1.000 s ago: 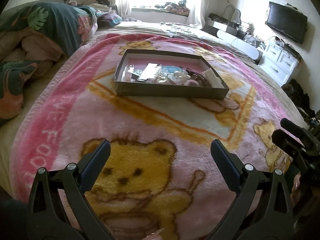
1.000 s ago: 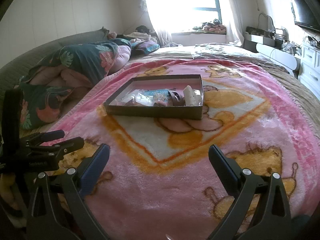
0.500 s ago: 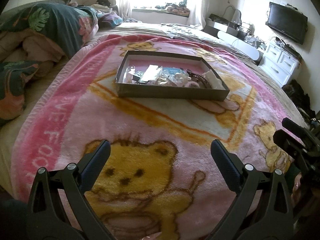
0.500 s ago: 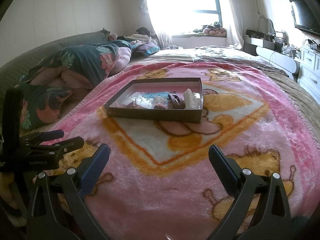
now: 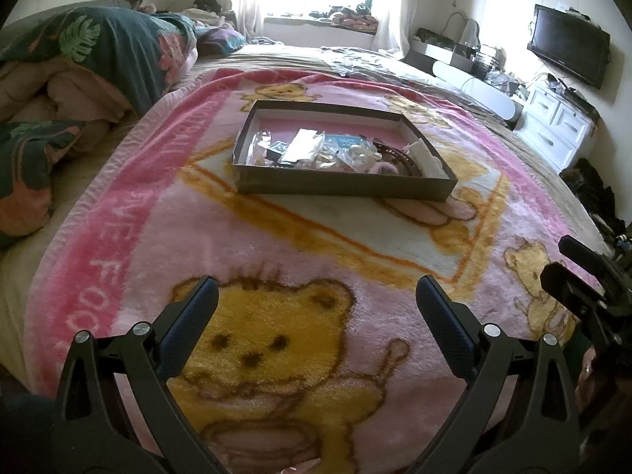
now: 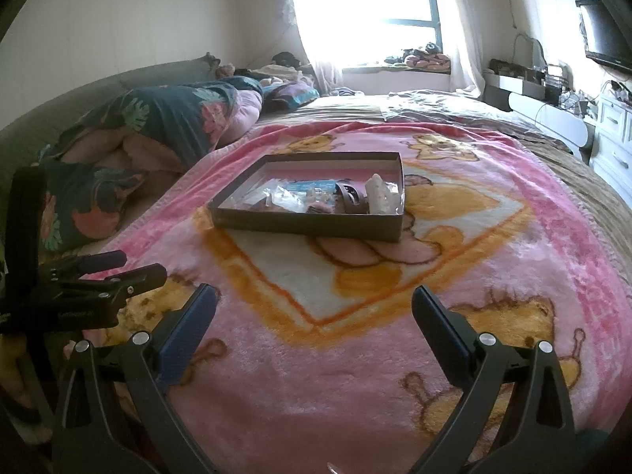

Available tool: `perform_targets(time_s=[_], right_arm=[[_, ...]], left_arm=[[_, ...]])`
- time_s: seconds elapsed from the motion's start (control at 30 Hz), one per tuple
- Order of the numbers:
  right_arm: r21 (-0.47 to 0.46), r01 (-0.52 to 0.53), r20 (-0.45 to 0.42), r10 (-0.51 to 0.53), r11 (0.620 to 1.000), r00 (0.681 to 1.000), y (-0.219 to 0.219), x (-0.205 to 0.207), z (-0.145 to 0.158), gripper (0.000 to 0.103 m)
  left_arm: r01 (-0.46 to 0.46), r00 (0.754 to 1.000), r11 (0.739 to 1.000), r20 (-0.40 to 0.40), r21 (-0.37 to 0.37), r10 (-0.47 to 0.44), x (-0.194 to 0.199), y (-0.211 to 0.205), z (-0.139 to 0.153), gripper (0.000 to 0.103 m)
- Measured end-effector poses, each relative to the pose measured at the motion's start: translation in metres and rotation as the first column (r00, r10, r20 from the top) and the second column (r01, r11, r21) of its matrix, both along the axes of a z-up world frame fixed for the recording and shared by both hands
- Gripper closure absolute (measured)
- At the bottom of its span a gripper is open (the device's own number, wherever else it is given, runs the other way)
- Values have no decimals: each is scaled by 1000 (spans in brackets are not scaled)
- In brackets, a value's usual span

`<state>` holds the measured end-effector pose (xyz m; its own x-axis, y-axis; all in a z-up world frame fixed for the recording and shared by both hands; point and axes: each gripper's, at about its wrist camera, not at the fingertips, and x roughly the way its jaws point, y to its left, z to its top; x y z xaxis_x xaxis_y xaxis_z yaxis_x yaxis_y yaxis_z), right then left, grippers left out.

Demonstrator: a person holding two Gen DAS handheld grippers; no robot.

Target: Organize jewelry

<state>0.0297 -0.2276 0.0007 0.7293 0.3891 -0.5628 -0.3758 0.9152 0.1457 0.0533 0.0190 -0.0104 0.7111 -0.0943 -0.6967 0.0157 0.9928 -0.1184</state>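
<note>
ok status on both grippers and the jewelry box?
Left gripper open, right gripper open, both empty. Jewelry box on blanket, untouched. Path unobstructed.

A home bedroom: blanketed bed (image 5: 276, 237), pillows (image 5: 98, 51), wall television (image 5: 568, 49), white dresser (image 5: 561, 126).

1. One shallow dark-brown cardboard tray (image 5: 343, 187), lying well ahead of the spread jaws of both grippers.
2. One heap of small clear-plastic jewelry packets (image 5: 316, 152) inside that tray; the packets overlap too much to count.
3. One pink fleece blanket with yellow bear prints (image 5: 276, 260), spread beneath the jaws.
4. Two black two-finger grippers: the left gripper (image 5: 316, 308) and the right gripper (image 6: 314, 308).
5. One black flat-screen television (image 5: 568, 49), far ahead to the right.
6. One dark floral quilt (image 5: 98, 59), ahead to the left.
</note>
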Motion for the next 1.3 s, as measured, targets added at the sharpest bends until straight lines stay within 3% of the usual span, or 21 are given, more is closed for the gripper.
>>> perform_targets(time_s=[1.3], right_arm=[[-7, 2, 1, -2, 1000, 1000, -1, -1, 0, 4]], left_arm=[[-14, 1000, 1000, -7, 7, 14, 0, 4, -2, 9]])
